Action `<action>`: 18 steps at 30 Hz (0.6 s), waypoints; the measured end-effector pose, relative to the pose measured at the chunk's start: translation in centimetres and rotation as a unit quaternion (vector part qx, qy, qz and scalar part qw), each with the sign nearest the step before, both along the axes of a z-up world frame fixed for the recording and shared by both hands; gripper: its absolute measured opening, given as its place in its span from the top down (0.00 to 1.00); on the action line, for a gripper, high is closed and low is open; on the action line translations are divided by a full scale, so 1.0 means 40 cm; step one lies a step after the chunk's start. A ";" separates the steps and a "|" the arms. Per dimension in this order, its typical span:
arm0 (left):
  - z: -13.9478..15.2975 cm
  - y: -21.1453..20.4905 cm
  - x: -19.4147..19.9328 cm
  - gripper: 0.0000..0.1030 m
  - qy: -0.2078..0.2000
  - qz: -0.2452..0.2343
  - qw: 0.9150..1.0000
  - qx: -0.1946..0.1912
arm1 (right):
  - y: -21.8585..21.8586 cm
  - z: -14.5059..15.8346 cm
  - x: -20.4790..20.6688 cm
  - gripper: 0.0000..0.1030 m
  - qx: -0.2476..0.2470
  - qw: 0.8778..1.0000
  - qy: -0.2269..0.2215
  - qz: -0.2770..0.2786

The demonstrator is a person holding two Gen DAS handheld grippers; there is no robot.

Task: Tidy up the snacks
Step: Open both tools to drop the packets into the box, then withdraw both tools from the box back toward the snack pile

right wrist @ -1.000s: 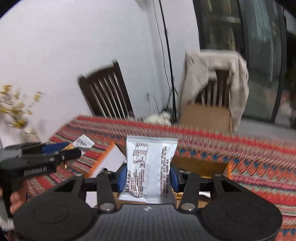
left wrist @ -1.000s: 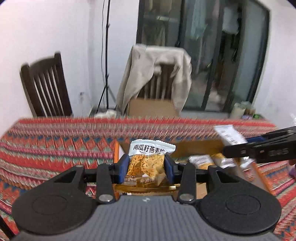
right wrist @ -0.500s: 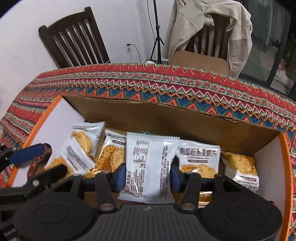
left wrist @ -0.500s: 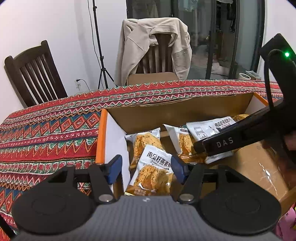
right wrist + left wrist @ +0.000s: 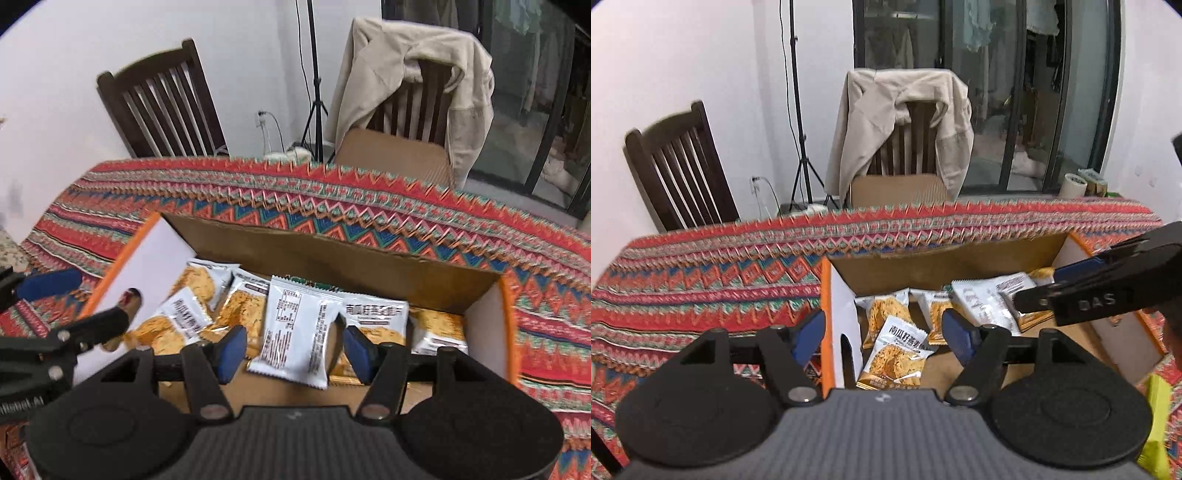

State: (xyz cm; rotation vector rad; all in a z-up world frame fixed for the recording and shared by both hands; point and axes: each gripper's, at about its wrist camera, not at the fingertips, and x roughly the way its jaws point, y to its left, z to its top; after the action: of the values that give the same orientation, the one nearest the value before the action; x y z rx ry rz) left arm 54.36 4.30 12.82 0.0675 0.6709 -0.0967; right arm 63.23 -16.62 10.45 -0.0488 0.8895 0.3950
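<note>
A cardboard box [image 5: 332,258] with orange edges sits on a table covered by a bright zigzag cloth [image 5: 369,206]. Snack packets lie in a row along the far side of the box floor.

The left gripper [image 5: 882,332] hangs over the left end of the box. Its jaws are opening. A snack packet with orange crackers on it [image 5: 897,354] lies on the box floor near the left wall, between the blue pads but not touched by them. The left pad is outside the white box wall [image 5: 842,314].

The right gripper [image 5: 291,349] hangs over the middle of the box. Its jaws are opening too. A white packet [image 5: 299,325] with its printed back showing leans between the pads, on top of the other packets. The pads do not press it.

Behind the table stand a dark wooden chair [image 5: 679,170] and another chair with a tan jacket [image 5: 905,122] hung over it.
</note>
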 end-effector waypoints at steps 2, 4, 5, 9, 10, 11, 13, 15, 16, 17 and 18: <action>0.038 0.003 -0.037 0.27 -0.013 -0.004 1.000 -0.002 | -0.020 0.039 -0.039 0.43 0.001 1.000 -0.014 0.001; 0.078 0.010 -0.083 0.26 -0.027 -0.011 1.000 -0.006 | -0.040 0.080 -0.086 0.40 0.002 1.000 -0.028 0.005; 0.095 0.011 -0.105 0.25 -0.033 -0.013 0.999 -0.010 | -0.051 0.100 -0.111 0.33 0.002 0.999 -0.035 0.005; 0.160 0.028 -0.197 0.23 -0.051 -0.016 0.998 -0.026 | -0.091 0.174 -0.208 0.30 0.001 0.998 -0.066 0.011; 0.176 0.033 -0.221 0.22 -0.056 -0.015 0.998 -0.029 | -0.101 0.191 -0.234 0.30 0.002 0.997 -0.074 0.014; 0.189 0.036 -0.243 0.21 -0.060 -0.015 0.998 -0.030 | -0.110 0.206 -0.259 0.29 0.001 0.997 -0.082 0.017; 0.216 0.045 -0.300 0.13 -0.073 -0.015 0.997 -0.034 | -0.128 0.236 -0.317 0.25 0.001 0.995 -0.099 0.020; 0.238 0.055 -0.362 0.06 -0.092 -0.016 0.995 -0.041 | -0.143 0.258 -0.372 0.24 0.003 0.993 -0.113 0.025; 0.246 0.059 -0.394 0.04 -0.102 -0.017 0.994 -0.045 | -0.149 0.268 -0.401 0.24 0.006 0.993 -0.119 0.029; 0.254 0.062 -0.430 0.03 -0.111 -0.020 0.992 -0.048 | -0.155 0.276 -0.429 0.23 0.008 0.992 -0.124 0.032; 0.257 0.065 -0.457 0.00 -0.118 -0.023 0.991 -0.050 | -0.161 0.282 -0.456 0.23 0.011 0.991 -0.129 0.036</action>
State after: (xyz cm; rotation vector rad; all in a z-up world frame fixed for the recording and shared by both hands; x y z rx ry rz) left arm 36.07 6.90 23.08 -0.0030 0.4273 -0.1641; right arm 44.98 -23.05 21.72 -0.1092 0.6289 0.4546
